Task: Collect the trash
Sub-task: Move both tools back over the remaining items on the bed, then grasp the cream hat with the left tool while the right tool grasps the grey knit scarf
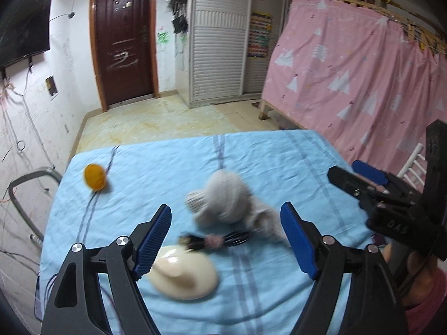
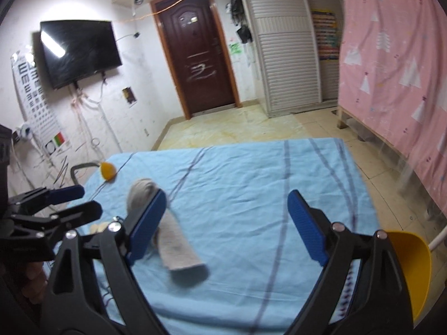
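Left tongs point(image 1: 226, 240) are held spread above a cream dish point(image 1: 184, 275) on the bed point(image 1: 279, 162).
Right tongs point(image 2: 226, 229) are spread beside 1 grey sock point(image 2: 178, 248).

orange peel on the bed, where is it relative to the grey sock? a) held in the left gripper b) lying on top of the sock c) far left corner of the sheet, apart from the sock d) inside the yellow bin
c: the orange peel lies alone near the far left corner of the blue sheet, with bare sheet between it and the grey sock, and the open left gripper holds nothing.
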The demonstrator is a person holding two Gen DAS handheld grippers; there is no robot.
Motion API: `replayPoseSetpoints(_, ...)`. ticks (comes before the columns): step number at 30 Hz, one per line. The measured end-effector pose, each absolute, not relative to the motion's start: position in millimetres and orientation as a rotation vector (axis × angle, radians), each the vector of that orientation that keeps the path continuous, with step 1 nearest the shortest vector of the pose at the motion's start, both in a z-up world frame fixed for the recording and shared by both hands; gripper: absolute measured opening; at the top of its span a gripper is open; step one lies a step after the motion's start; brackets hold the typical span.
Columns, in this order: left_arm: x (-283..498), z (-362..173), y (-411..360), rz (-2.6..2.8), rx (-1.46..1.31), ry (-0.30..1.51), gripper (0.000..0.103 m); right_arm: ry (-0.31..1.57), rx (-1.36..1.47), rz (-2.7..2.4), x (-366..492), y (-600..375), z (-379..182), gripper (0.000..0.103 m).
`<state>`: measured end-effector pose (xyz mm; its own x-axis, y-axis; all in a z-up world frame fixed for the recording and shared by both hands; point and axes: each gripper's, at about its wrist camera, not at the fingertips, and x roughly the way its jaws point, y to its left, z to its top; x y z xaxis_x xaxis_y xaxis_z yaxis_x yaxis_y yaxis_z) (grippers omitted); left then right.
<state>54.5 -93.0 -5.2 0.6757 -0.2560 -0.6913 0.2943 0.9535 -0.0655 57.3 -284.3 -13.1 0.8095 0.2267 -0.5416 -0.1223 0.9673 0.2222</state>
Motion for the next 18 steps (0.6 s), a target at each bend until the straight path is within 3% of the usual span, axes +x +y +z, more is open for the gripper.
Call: replayPoseSetpoints(18, 65, -51, -50, -0.281, 0.079, 0.86, 0.072, 0.696, 0.096, 0.318, 90, -218, -28, 0.085)
